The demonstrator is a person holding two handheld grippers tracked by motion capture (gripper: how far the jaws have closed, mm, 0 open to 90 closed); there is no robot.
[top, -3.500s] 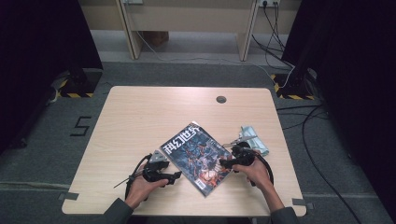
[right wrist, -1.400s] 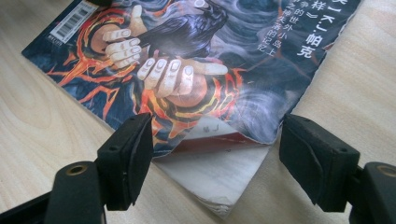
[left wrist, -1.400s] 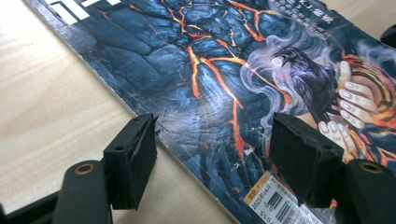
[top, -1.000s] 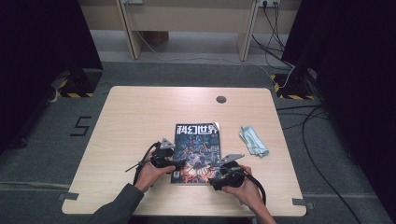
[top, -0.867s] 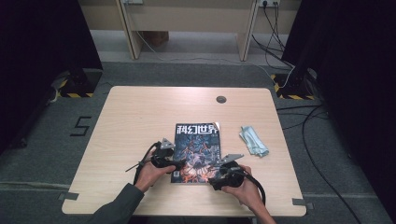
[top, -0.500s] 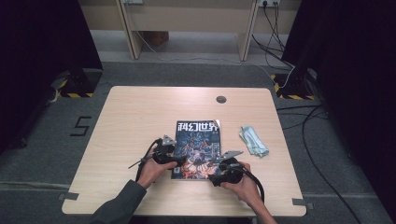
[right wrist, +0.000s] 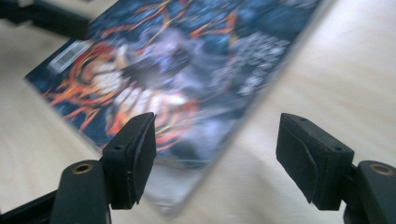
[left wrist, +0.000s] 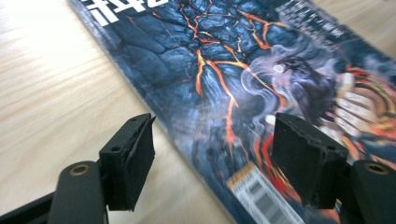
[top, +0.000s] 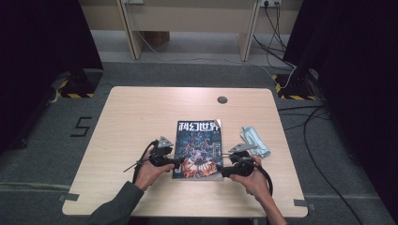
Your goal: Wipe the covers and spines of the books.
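On the counter (top: 141,117): magazine (top: 198,147) flat, near front edge | left hand-held gripper (top: 177,162) released, straddling its left edge | right hand-held gripper (top: 220,171) released, jaws just narrowing, nothing gripped, at its near right corner

The high view is evenly lit from above: the pale table (top: 141,117) is bright, the curtained sides at left and right fall to near black, and shadows under the hands are short and soft. In the left gripper view the magazine (left wrist: 224,79) is fairly sharp far off, softening near the jaws. The right gripper view is blurred throughout, its magazine cover smeared.
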